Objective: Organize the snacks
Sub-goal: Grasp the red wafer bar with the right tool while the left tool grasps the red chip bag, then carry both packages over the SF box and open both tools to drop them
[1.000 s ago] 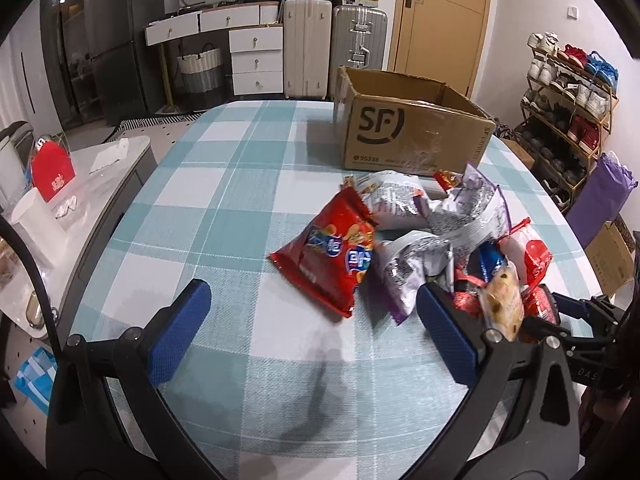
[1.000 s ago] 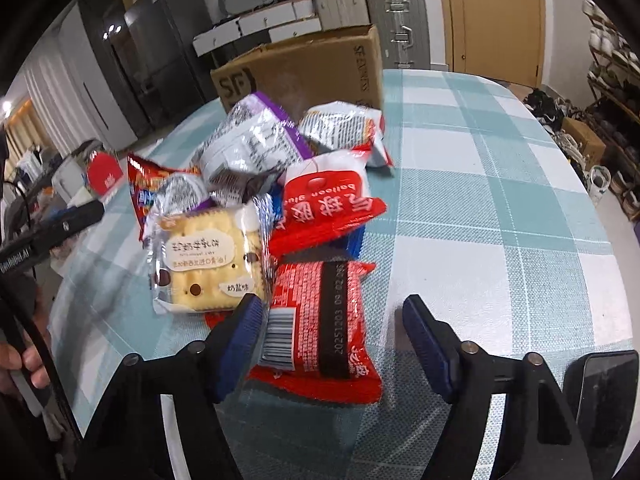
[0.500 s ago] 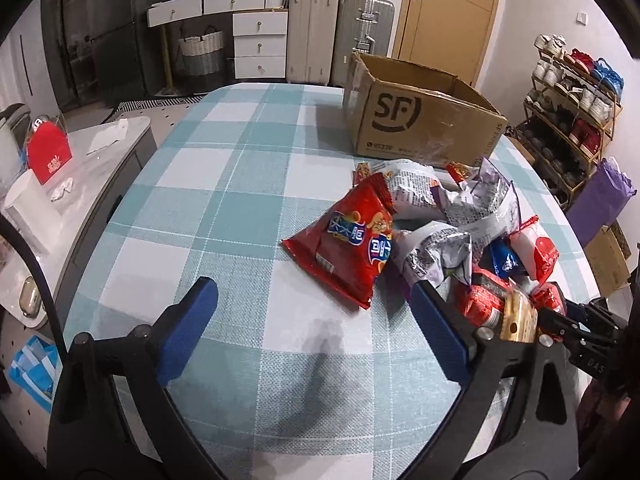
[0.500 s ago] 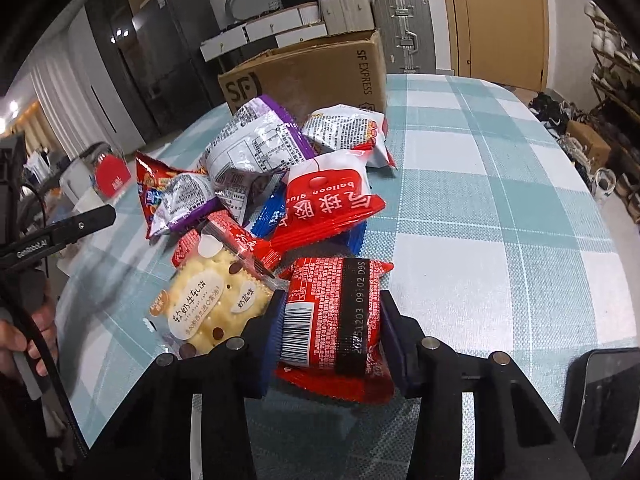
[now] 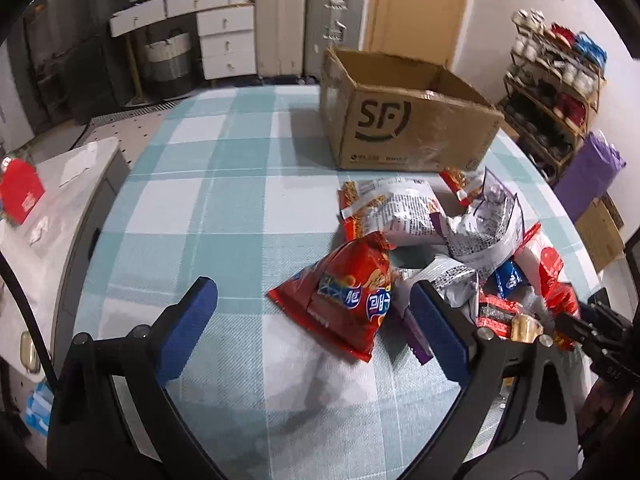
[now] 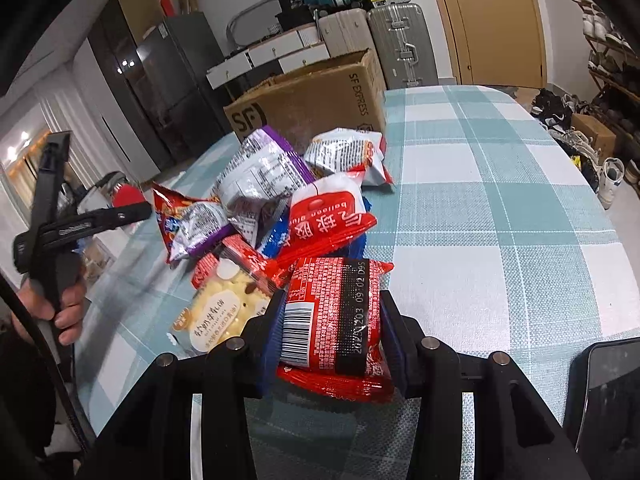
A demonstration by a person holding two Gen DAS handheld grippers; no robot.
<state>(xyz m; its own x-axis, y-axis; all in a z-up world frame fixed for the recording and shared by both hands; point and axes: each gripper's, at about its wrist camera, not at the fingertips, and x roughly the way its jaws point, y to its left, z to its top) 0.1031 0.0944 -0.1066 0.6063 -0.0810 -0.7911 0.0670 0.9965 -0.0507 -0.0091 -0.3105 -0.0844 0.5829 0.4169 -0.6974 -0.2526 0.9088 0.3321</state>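
Teal-and-white checked cloth covers the surface (image 5: 192, 208), and behind it the room is crowded with suitcases, white drawers and a wooden door along the top of both frames. A brown cardboard box (image 5: 408, 120) marked SF stands open in the upper middle of my left view, just behind the heap of snacks.

My right claw (image 6: 332, 328) is clamped on a red barcode packet (image 6: 336, 312) at the bottom centre of its frame; both blue pads press its sides, and the packet's lower edge sags beneath them. Just left of it lies a pale biscuit pack (image 6: 224, 312), partly under a small red wrapper. Above that sits a red-and-white pouch (image 6: 328, 216), then a silver-and-purple bag (image 6: 260, 172) and a silver-and-red bag (image 6: 348, 152) closest to the box.

My left claw (image 5: 316, 324) stands wide apart in the lower part of its frame, holding nothing. A red chip bag (image 5: 344, 300) lies flat on the cloth between its fingers, nearer the right one, and neither pad touches it. To the right of that bag the rest of the pile spreads toward the frame's right edge.

At the left edge of the right view, my left hand (image 6: 60, 300) grips the black handle of its tool.
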